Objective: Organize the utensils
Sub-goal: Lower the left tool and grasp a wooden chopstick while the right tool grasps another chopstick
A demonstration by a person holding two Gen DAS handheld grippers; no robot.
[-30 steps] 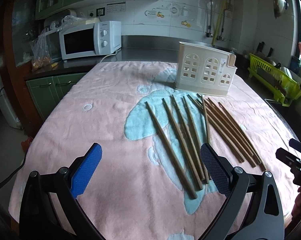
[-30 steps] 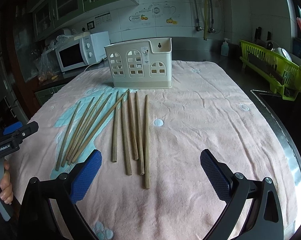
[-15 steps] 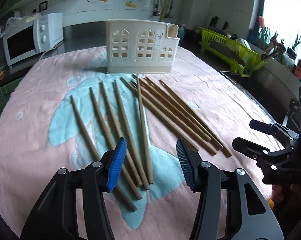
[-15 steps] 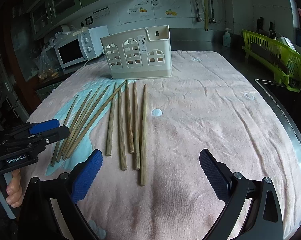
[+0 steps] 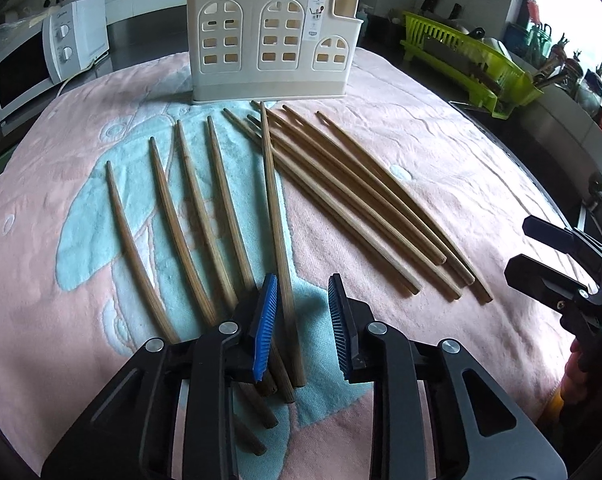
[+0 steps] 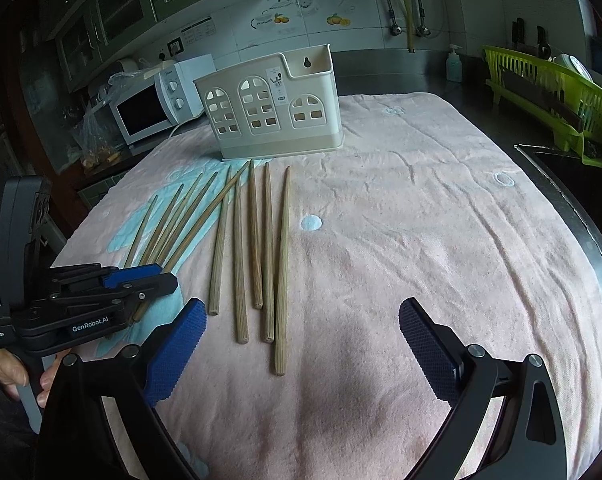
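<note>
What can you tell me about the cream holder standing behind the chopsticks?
The holder is a cream box, plastic by the look, standing upright on the pink towel at its far side. Its front has three arched window cutouts with small square openings; the right one is shorter, with a small label above it. One end rises into a taller back panel with a keyhole hanging slot. No chopsticks stick out of it. The chopsticks lie just before its base.

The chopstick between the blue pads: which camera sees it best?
The left wrist view: the chopstick runs full length between the left gripper pads. The right wrist view shows it slanted, its near end hidden behind that gripper.
</note>
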